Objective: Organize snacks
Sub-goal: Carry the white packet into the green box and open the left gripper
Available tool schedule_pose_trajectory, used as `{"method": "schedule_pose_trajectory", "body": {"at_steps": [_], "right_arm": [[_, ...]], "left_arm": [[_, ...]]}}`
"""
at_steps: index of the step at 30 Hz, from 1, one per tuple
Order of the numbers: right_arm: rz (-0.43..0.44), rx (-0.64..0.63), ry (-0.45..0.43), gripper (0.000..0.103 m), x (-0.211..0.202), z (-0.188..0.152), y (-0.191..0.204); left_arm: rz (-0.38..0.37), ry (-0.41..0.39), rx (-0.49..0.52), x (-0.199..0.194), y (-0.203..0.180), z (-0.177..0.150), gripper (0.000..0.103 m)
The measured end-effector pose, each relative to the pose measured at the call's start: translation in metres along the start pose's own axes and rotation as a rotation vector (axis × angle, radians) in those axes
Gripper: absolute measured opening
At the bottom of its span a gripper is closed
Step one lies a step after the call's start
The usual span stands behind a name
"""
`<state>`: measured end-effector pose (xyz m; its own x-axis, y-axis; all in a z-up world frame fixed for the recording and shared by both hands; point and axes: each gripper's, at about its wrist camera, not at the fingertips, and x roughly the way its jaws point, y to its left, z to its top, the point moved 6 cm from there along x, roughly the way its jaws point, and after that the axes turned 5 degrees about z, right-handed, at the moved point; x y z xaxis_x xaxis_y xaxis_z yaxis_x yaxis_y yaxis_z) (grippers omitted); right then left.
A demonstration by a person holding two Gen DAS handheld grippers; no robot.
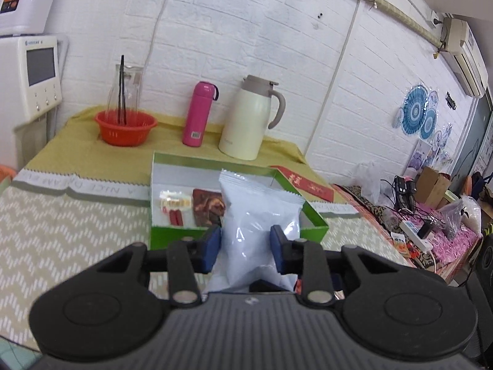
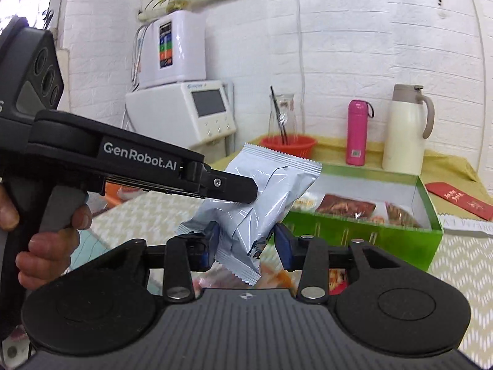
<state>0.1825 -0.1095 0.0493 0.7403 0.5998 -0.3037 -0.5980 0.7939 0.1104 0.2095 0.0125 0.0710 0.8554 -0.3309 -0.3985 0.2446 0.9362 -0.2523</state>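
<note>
1. Left gripper (image 1: 245,248): blue pads pinch the pale silver-blue foil snack packet (image 1: 258,215), held in the air just before the open green cardboard box (image 1: 314,219).
2. Right gripper (image 2: 246,246): jaws stand spread either side of the packet's lower end; whether the pads (image 2: 285,246) touch the foil cannot be told.
3. Box contents: a dark red-brown packet (image 1: 207,206) and smaller red-and-white items lie on its white floor.
4. Risk: the puffy, slick foil may slip or twist in the pinch, and the packet could catch the box's near wall when lowered.
5. Hidden: the packet's bottom seam and the box's near corner; smaller labels are illegible.
</note>
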Motion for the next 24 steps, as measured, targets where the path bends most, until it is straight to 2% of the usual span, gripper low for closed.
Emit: {"method": "schedule_pose_trajectory", "body": {"at_steps": [3, 8, 17, 23, 24], "right_arm": [[-0.017, 0.039, -0.037, 0.07, 0.017, 0.01, -0.016], [-0.038, 0.106, -0.049, 0.07, 0.048, 0.013, -0.043], [-0.046, 0.158, -0.016, 0.069, 0.086, 0.01, -0.075], [-0.05, 0.163, 0.012, 0.07, 0.1, 0.0, -0.083], [-0.048, 0.15, 0.012, 0.072, 0.101, -0.001, -0.082]], "left_arm": [[0.007, -0.016, -0.004, 0.024, 0.004, 0.018, 0.028], [0.005, 0.018, -0.073, 0.068, 0.02, 0.033, 0.027], [0.032, 0.077, -0.1, 0.125, 0.037, 0.039, 0.027], [0.043, 0.113, -0.117, 0.146, 0.048, 0.033, 0.028], [0.043, 0.114, -0.117, 0.147, 0.048, 0.031, 0.034]]}}
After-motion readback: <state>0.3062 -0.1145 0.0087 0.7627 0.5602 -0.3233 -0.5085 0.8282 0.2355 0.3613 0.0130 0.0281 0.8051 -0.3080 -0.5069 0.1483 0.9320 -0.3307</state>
